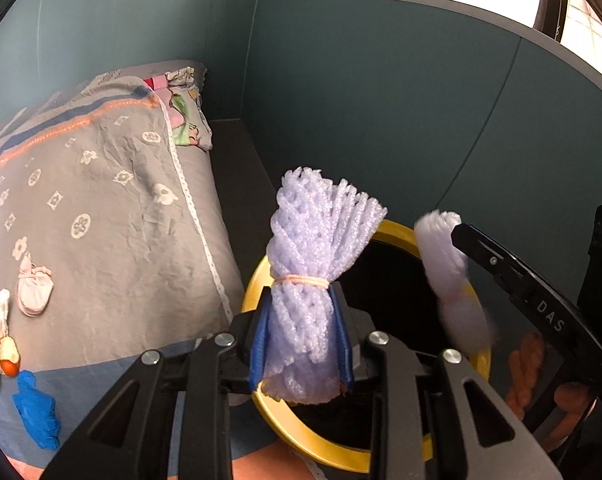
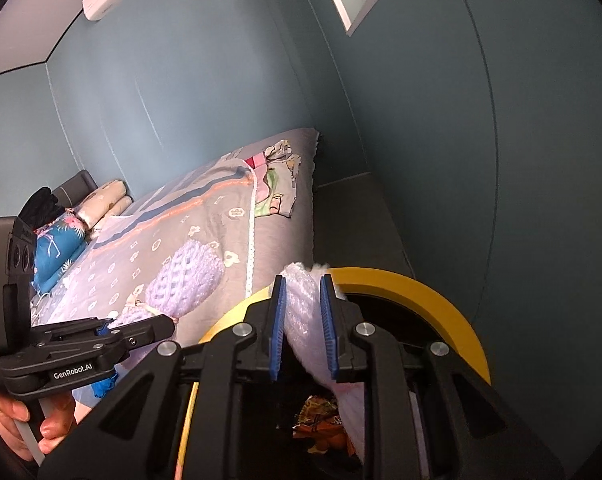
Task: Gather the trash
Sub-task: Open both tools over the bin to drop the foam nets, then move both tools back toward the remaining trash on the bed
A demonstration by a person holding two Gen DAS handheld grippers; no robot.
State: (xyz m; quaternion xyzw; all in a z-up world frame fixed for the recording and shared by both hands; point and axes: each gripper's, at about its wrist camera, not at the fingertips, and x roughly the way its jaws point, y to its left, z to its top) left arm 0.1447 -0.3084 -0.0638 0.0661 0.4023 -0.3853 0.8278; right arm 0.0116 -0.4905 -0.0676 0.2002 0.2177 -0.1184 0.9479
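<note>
A yellow-rimmed bin (image 1: 257, 280) with a black inside stands on the floor beside the bed. My left gripper (image 1: 303, 320) is shut on a purple foam net bundle (image 1: 317, 232) tied with a pink band, held upright over the bin's rim. My right gripper (image 2: 303, 300) is shut on a second purple foam net bundle (image 2: 301, 320), which hangs down into the bin (image 2: 441, 300). From the left wrist this second bundle (image 1: 449, 272) looks blurred at the tip of the right gripper (image 1: 459, 234). The right wrist view shows the left gripper (image 2: 141, 328) with its bundle (image 2: 185, 276) over the bed's edge.
The bed (image 1: 121, 220) with a grey patterned cover fills the left. On it lie a blue glove (image 1: 37, 412), a pale pink scrap (image 1: 35, 290) and white paper with orange bits (image 1: 1, 340). An orange wrapper (image 2: 321, 416) lies inside the bin. A teal wall stands close behind.
</note>
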